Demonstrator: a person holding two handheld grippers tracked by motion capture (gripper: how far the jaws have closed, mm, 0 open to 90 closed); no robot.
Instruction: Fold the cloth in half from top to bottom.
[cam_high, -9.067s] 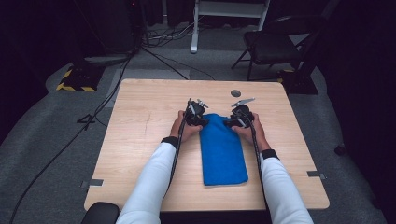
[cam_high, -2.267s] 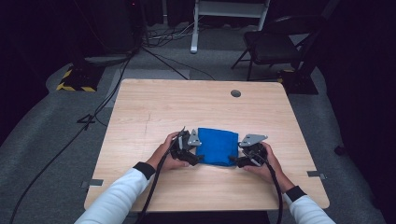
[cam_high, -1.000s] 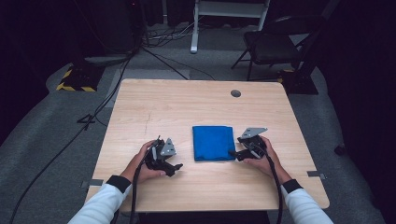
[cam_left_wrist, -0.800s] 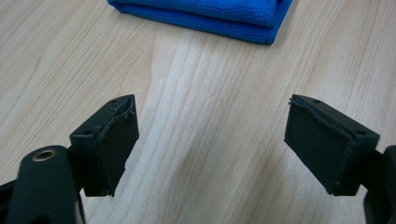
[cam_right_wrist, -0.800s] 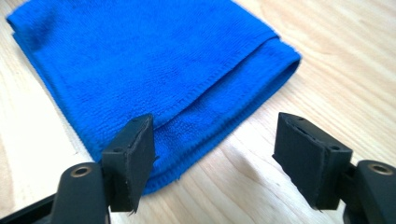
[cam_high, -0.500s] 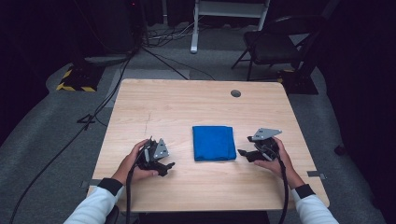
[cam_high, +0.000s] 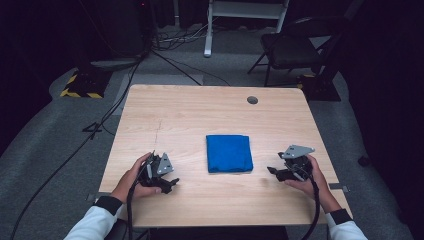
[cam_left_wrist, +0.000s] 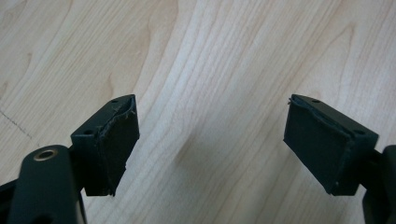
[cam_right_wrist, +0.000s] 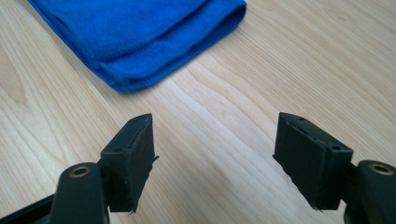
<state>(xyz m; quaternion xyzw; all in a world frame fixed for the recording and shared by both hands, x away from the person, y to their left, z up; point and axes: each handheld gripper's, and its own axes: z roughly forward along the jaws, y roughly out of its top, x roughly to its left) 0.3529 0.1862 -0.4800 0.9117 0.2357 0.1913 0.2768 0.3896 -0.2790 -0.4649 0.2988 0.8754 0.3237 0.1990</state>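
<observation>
A blue cloth (cam_high: 229, 153), folded into a small square, lies flat in the middle of the wooden table (cam_high: 200, 115). My left gripper (cam_high: 170, 182) rests low near the front left, well apart from the cloth, open over bare wood (cam_left_wrist: 210, 140). My right gripper (cam_high: 271, 171) sits to the right of the cloth, a short gap away, open with nothing between its jaws. In the right gripper view the folded cloth (cam_right_wrist: 140, 37) lies just beyond the open gripper (cam_right_wrist: 215, 154), its stacked edges showing.
A round cable hole (cam_high: 252, 100) sits near the table's far edge. Beyond the table stand a black chair (cam_high: 295, 47) and a white frame (cam_high: 245, 15). Cables (cam_high: 100, 125) run across the grey floor at the left.
The long cloth was folded into a square. Both grippers have let go of it and drawn back toward the front, the left one farther left, the right one to the right.
</observation>
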